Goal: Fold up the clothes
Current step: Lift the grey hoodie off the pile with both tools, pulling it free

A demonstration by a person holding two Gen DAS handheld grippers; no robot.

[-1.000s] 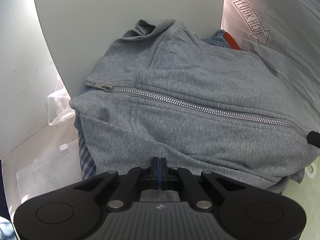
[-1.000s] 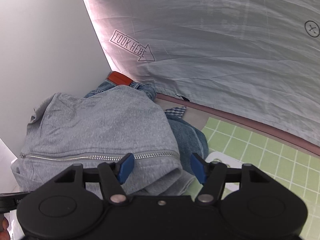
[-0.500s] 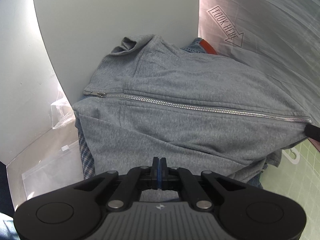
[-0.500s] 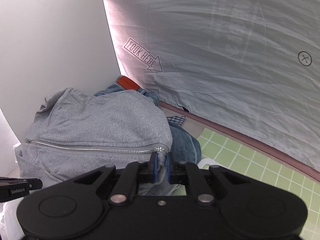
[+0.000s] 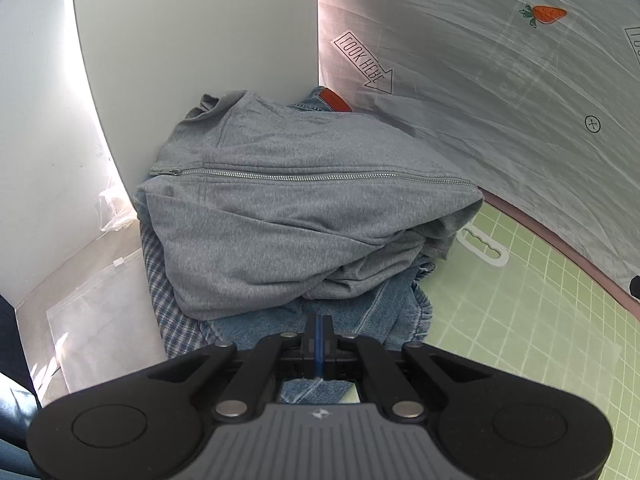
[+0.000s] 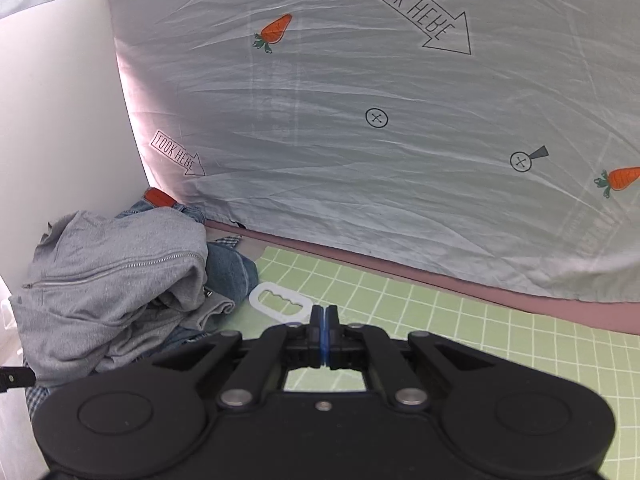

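A grey zip hoodie point(image 5: 288, 216) lies rumpled on top of blue jeans point(image 5: 384, 320) and a plaid shirt point(image 5: 160, 292), piled in the corner. My left gripper point(image 5: 318, 328) is shut just in front of the pile, over the denim edge, and I see no cloth pinched between its pads. In the right wrist view the hoodie point(image 6: 104, 272) and jeans point(image 6: 232, 268) sit at the left. My right gripper point(image 6: 325, 316) is shut and empty above the green grid mat point(image 6: 440, 320), to the right of the pile.
A white handle-shaped cutout point(image 6: 280, 300) lies on the mat beside the pile. A white panel point(image 5: 200, 40) and a printed sheet point(image 6: 360, 160) with carrots and arrows wall in the back. A clear plastic bag point(image 5: 88, 320) lies left of the pile.
Both grippers have drawn back from the pile. The right one went from open to shut and swung right over the mat. The hoodie's right end now droops in folds.
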